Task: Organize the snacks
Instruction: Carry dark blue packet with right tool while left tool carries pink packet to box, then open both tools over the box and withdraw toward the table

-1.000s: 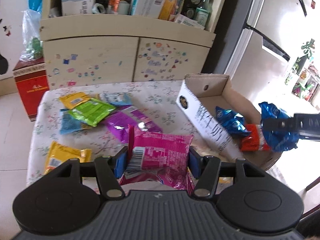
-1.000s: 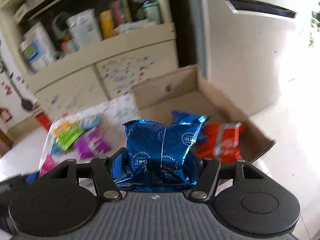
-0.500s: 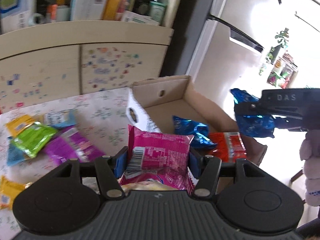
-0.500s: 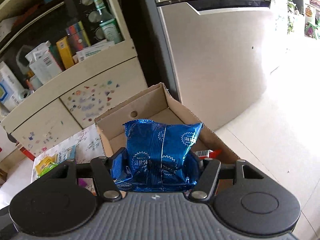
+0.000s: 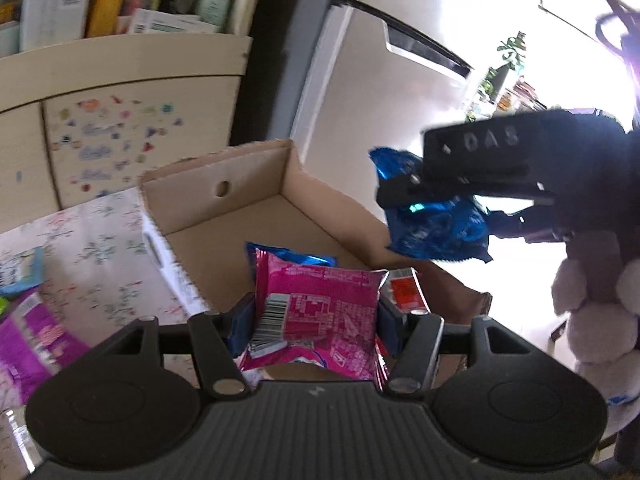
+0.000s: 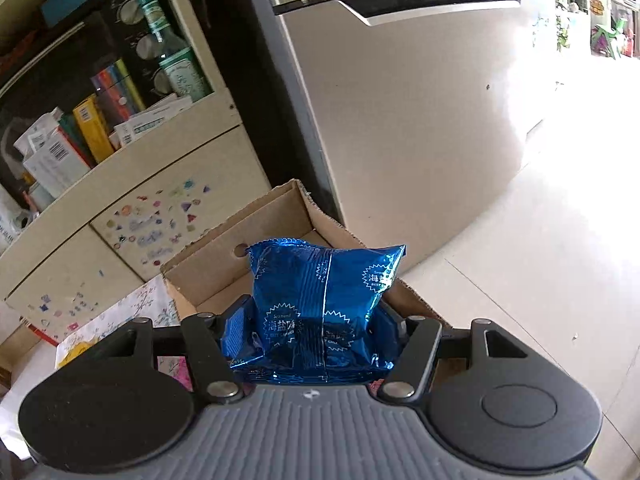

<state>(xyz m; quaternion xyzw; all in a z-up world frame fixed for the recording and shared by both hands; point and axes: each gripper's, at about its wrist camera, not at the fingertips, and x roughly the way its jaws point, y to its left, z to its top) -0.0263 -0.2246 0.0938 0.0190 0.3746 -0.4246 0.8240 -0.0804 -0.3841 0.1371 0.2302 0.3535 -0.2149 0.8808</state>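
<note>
Left to right in the left wrist view: loose purple foil snack packets (image 5: 28, 340) lie on the floral-patterned tablecloth (image 5: 92, 248); beside them stands the open brown cardboard box (image 5: 256, 184), holding a blue foil packet (image 5: 292, 254) and a red packet (image 5: 404, 290). The left gripper (image 5: 314, 320), above the box, is clamped on a glossy pink snack packet (image 5: 320, 316). Farther right, the right gripper (image 6: 312, 328) grips a shiny blue foil snack bag (image 6: 320, 304), held over the box near its right wall.
</note>
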